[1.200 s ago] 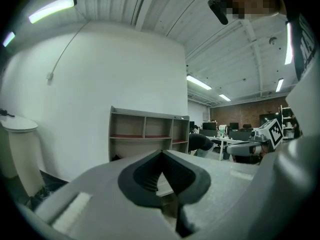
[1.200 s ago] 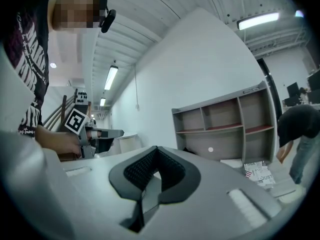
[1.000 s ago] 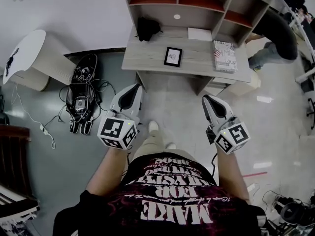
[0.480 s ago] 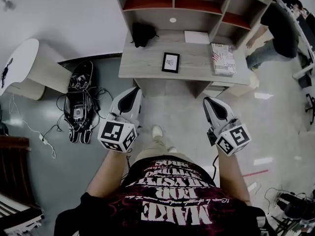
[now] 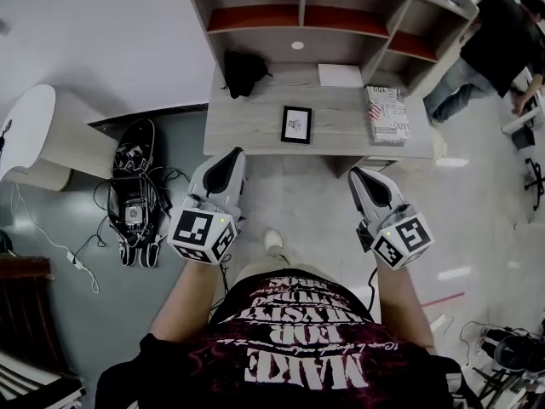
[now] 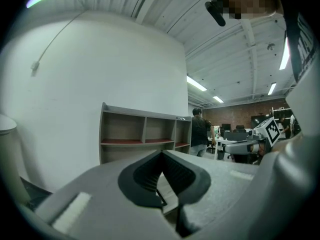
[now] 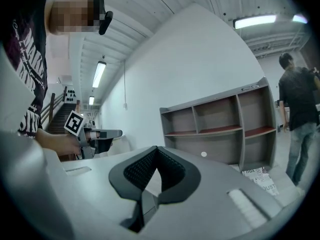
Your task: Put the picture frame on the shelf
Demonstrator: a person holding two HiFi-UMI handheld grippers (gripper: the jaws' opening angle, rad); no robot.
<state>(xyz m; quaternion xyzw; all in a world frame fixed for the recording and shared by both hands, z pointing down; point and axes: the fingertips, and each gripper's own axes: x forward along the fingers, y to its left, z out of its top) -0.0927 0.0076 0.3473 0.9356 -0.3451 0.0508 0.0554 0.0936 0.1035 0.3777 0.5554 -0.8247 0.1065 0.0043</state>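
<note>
A small black picture frame lies flat on the wooden desk, below the open-fronted shelf that stands on the desk's back. My left gripper hovers over the floor just short of the desk's front edge, left of the frame, with its jaws shut and empty. My right gripper hangs level with it on the right, also shut and empty. The left gripper view has the closed jaws aimed at the shelf. In the right gripper view the shut jaws point at the shelf too.
On the desk are a black bag, a white sheet and a printed book. A black device with tangled cables lies on the floor at left, by a white round table. A person stands right of the shelf.
Both grippers have moved forward towards the desk, which now sits closer and larger in the head view. The person at right has shifted and straightened up.
</note>
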